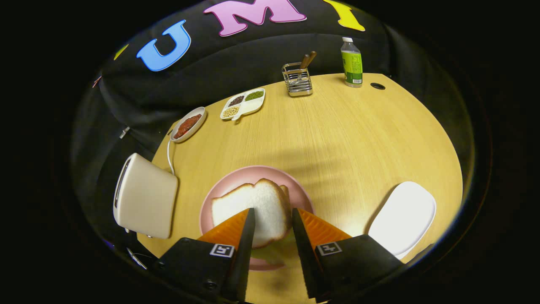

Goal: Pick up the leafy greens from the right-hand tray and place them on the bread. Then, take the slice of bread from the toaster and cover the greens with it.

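A pink plate [253, 175] sits just ahead of my fingers with a white bread slice [265, 202] lying on it. The edge of a second slice [286, 191] peeks out behind the top one. A bit of pale green leaf [274, 253] shows under the slice's near edge, between my fingers. My gripper [273, 210] hovers over the near half of the slice. Its jaws stand apart, the left finger [236, 230] overlapping the bread and the right finger [314, 230] just off its right edge. The cream toaster [145, 198] stands left of the plate. The white tray [403, 217] lies to the right, bare.
A cord [169, 156] runs from the toaster toward a small oval dish of red food [187, 125]. Farther back are a divided dish of beans [243, 103], a wire utensil holder [297, 79] and a green-labelled bottle [352, 63]. The wooden table [358, 135] ends close behind them.
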Available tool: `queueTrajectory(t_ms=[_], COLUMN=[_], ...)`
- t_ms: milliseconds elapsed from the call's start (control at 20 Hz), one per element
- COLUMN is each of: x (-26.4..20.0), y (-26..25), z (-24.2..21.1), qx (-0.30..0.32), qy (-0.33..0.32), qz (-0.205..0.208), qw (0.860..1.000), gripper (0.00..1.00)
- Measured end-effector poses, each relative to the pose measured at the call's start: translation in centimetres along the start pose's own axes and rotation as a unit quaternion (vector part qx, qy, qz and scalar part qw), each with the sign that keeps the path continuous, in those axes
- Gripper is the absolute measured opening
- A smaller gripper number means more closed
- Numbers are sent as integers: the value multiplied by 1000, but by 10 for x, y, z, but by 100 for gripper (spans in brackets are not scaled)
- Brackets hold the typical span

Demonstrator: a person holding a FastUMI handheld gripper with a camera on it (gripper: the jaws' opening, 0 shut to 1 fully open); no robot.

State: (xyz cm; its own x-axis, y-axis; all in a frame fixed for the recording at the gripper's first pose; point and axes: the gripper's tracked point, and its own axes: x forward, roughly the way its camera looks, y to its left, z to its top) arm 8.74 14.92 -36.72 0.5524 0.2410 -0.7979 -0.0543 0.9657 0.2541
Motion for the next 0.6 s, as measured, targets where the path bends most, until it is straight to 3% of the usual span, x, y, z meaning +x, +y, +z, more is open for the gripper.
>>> queueTrajectory(t_ms=[200,600], x=[-20,-116], y=[-10,-12], z=[6,59], qx=[-14,-26], qy=[-19,-122], qz=[-12,-22], qw=[1000,992], gripper=[100,99])
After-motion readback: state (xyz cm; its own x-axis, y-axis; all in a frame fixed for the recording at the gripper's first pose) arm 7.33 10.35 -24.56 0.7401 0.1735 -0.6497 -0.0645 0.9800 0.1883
